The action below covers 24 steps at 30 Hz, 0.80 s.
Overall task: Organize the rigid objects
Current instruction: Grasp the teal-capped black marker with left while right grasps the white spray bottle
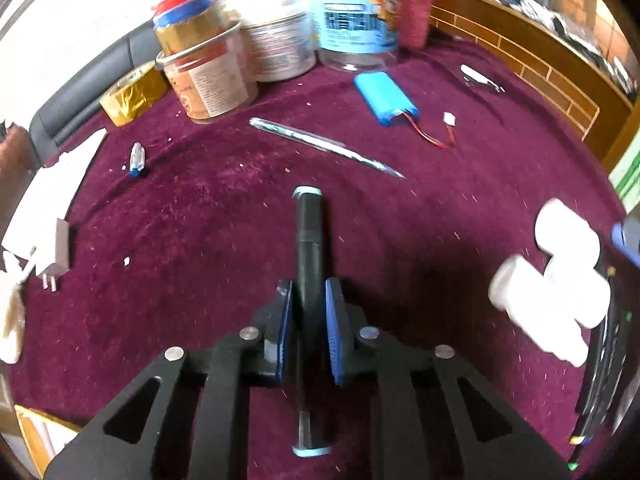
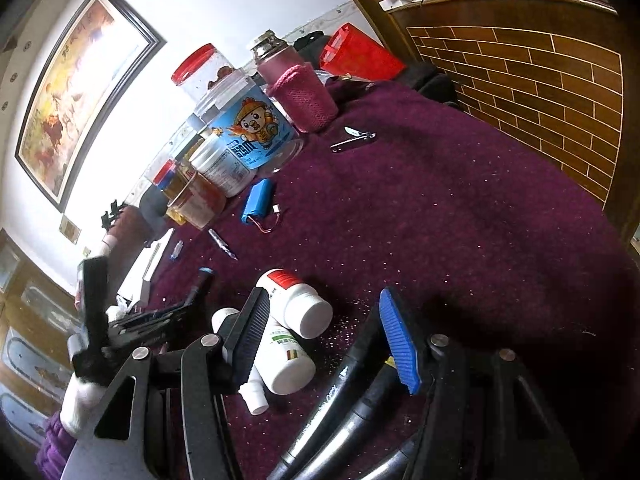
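Bright daylight, fisheye warp, motion blur

— Anything reading clearly?
— Nothing is coming through legibly; the blue-labelled jar (image 2: 256,132) is showing a cartoon mascot and blurred characters (unreadable), and the white bottles' (image 2: 298,304) labels are blurring too.

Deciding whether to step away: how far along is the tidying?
Grouped already: white bottles and black markers by the open right tool. In hand: the left tool grips another black marker. Left: blue battery pack, pen, charger.
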Tool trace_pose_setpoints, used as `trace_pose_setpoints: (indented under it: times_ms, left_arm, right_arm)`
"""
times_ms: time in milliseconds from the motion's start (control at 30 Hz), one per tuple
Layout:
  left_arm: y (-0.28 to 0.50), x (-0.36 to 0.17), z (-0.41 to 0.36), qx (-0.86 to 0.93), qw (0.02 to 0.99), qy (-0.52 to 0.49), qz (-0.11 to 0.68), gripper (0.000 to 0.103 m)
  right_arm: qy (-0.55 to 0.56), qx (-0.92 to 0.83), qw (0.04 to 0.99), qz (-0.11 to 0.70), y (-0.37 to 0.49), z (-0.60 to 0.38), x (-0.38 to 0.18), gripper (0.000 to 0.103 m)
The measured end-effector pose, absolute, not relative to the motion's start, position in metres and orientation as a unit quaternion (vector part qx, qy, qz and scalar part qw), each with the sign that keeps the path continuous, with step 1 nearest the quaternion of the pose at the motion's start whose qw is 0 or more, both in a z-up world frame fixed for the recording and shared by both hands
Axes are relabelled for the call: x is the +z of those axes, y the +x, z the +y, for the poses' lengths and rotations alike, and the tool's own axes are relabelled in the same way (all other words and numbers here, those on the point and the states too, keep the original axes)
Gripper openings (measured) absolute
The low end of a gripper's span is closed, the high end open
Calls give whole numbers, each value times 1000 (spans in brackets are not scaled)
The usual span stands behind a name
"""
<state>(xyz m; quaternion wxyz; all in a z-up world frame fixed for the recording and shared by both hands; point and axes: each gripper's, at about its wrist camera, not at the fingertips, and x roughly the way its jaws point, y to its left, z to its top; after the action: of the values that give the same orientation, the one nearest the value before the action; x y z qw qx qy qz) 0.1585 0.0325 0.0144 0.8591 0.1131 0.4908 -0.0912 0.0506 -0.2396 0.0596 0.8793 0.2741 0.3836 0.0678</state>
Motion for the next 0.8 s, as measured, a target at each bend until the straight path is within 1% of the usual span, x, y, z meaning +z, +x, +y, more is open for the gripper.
trace_pose_setpoints:
  times_ms: [67,300,467,667,767,800]
  left_arm:
    - [145,13,26,-86,860,131,485,13]
    - [91,18,26,-98,855,109,497,12]
    - [55,18,21,-126,839,56,526,13]
    - [46,17,6,-100,861,77,493,12]
    - [42,26,19,-117,864,52,487,12]
    - [37,37,29,-119,872,40,473,12]
  right_arm:
    - [272,63,880,385,51,-240,59,52]
    - [268,61,878,391,51,-240,58,52]
    - [268,60,878,392,52,-239,57,52]
    - [255,47,882,393,52,-240,56,52]
    - [242,32,888,390,51,-239,56,52]
    - [240,30,889,389,51,-239,56,52]
